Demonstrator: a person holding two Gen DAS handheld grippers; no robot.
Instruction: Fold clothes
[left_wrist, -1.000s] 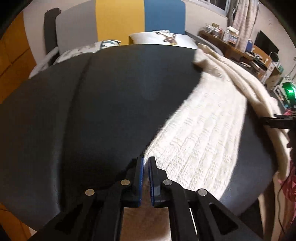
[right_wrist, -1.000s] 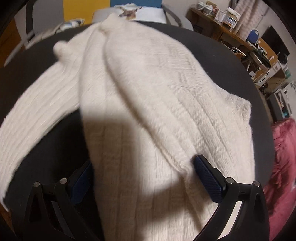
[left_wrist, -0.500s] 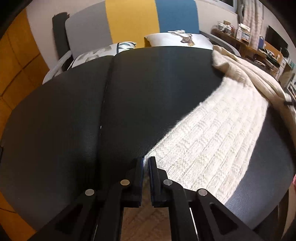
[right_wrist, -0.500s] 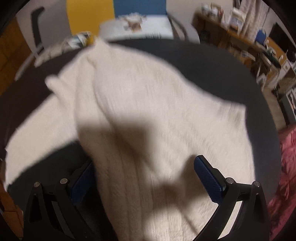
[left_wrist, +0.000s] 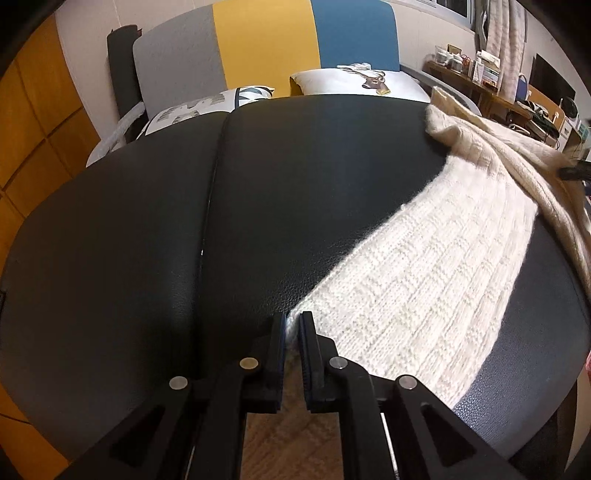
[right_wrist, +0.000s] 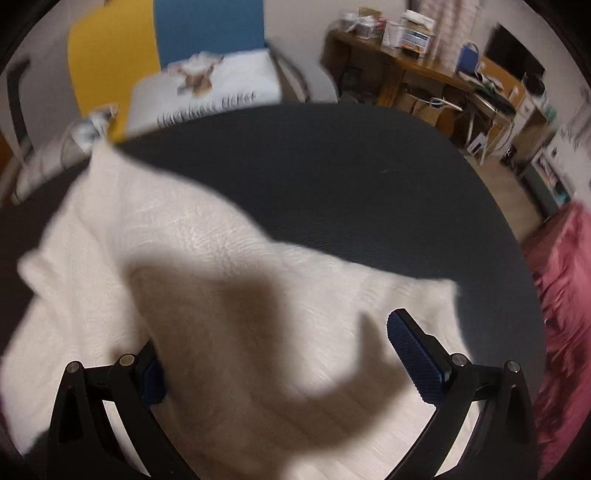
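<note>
Your left claw clenched on cuff of cream sweater, sleeve stretched flat across black bench. Your right claw spread wide over sweater body, gripping nothing. Step likely sleeve fold; next, carry cuff across body.

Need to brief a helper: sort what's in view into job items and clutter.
Job:
cream knit sweater
left claw, shut on its sleeve end
right claw, open
black table

Lying about:
deer-print pillow
cluttered desk
red blanket
</note>
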